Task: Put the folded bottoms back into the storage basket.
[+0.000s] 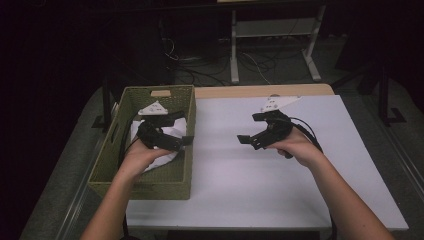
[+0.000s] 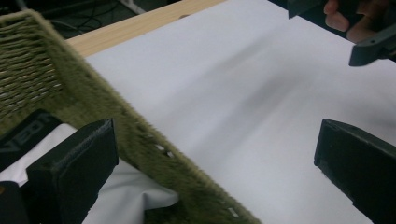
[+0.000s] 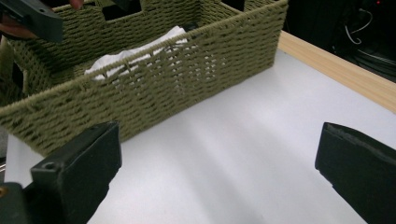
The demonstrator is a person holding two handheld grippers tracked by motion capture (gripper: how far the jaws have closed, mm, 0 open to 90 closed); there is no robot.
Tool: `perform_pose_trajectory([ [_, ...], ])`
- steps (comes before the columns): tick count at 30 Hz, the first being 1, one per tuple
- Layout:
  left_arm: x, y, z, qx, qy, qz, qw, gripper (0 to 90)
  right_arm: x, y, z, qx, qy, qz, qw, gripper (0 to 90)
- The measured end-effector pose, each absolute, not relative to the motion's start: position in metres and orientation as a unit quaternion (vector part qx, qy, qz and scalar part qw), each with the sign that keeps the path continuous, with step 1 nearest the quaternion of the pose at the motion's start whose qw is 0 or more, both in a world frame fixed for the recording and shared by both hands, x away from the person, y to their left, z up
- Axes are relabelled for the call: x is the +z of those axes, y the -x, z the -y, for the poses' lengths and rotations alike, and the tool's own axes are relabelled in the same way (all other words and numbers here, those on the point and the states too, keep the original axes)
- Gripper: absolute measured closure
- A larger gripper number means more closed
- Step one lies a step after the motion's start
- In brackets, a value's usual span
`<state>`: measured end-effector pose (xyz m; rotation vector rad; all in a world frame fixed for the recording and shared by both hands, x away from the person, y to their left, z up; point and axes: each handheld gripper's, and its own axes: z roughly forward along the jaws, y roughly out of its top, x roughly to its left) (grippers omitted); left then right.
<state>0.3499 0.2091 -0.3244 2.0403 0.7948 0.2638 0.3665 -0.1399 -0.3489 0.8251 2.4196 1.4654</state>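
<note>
High view: white folded cloth (image 1: 167,132) already lies in the olive woven basket (image 1: 187,150); left gripper (image 1: 177,131) and right gripper (image 1: 250,132) both spread wide, empty. Deposit appears complete.

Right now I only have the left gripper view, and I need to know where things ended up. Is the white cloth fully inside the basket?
Observer: Yes. From the high view the white cloth lies inside the green woven basket, under the left gripper.
Operator: Is my left gripper holding any of it?
Observer: No. Its jaws stand open above the cloth, with nothing between them.
Operator: And the right gripper?
Observer: The right gripper is over the white tabletop, apart from the basket, jaws open with nothing between them.
</note>
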Motion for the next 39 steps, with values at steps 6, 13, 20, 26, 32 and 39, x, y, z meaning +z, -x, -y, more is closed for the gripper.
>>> perform_pose_trajectory([
  [6, -0.328, -0.341, -0.201, 0.098, -0.829, -0.310, 0.455, 0.0, -0.350, -0.353, 0.162, 0.496, -0.284, -0.814, 0.107, 0.0],
  [13, -0.332, -0.332, -0.195, 0.089, -0.830, -0.301, 0.462, 0.1, -0.355, -0.336, 0.188, 0.487, -0.290, -0.816, 0.111, 0.0],
  [20, -0.332, -0.320, -0.193, 0.088, -0.831, -0.286, 0.469, 0.1, -0.361, -0.320, 0.213, 0.480, -0.298, -0.817, 0.114, 0.0],
  [26, -0.333, -0.312, -0.195, 0.080, -0.832, -0.273, 0.477, 0.1, -0.364, -0.303, 0.231, 0.484, -0.298, -0.814, 0.118, 0.0],
  [32, -0.336, -0.308, -0.197, 0.082, -0.831, -0.269, 0.480, 0.1, -0.367, -0.287, 0.248, 0.495, -0.302, -0.805, 0.122, 0.0],
  [39, -0.338, -0.302, -0.198, 0.075, -0.832, -0.253, 0.488, 0.1, -0.371, -0.275, 0.263, 0.503, -0.307, -0.798, 0.124, 0.0],
])
